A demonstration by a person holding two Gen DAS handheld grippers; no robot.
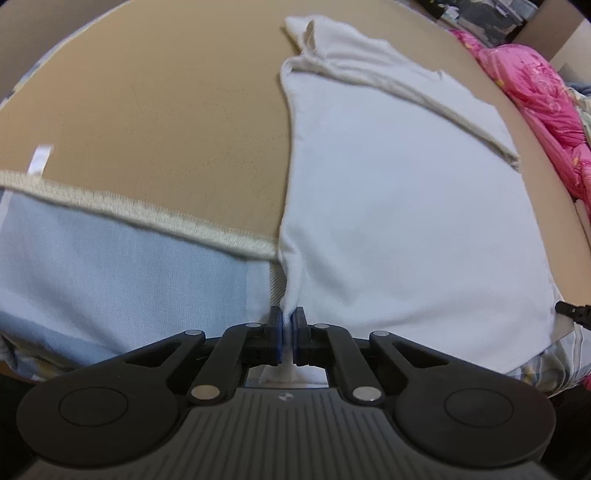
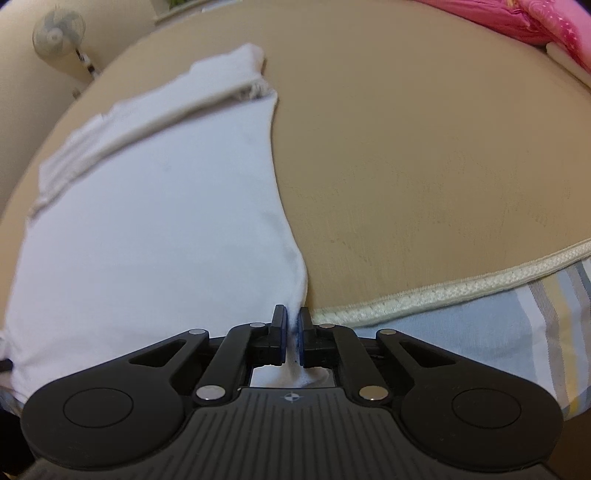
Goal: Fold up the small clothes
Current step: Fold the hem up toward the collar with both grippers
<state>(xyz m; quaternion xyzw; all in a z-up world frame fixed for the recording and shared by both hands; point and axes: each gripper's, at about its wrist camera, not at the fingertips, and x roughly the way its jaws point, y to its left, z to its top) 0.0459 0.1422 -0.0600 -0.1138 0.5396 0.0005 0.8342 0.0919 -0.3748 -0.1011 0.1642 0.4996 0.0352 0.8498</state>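
A small white garment (image 1: 399,192) lies spread on a tan mat (image 1: 147,110), with a folded-over strip along its far edge. My left gripper (image 1: 287,328) is shut on the garment's near left corner. In the right wrist view the same white garment (image 2: 147,206) lies left of centre on the tan mat (image 2: 424,147). My right gripper (image 2: 292,328) is shut on the garment's near right corner. A bit of the right gripper (image 1: 574,312) shows at the right edge of the left wrist view.
The mat has a cream braided border (image 1: 140,218) over a pale blue striped sheet (image 1: 110,280). A pink quilt (image 1: 535,96) lies along the mat's far side. A standing fan (image 2: 59,31) is in the background.
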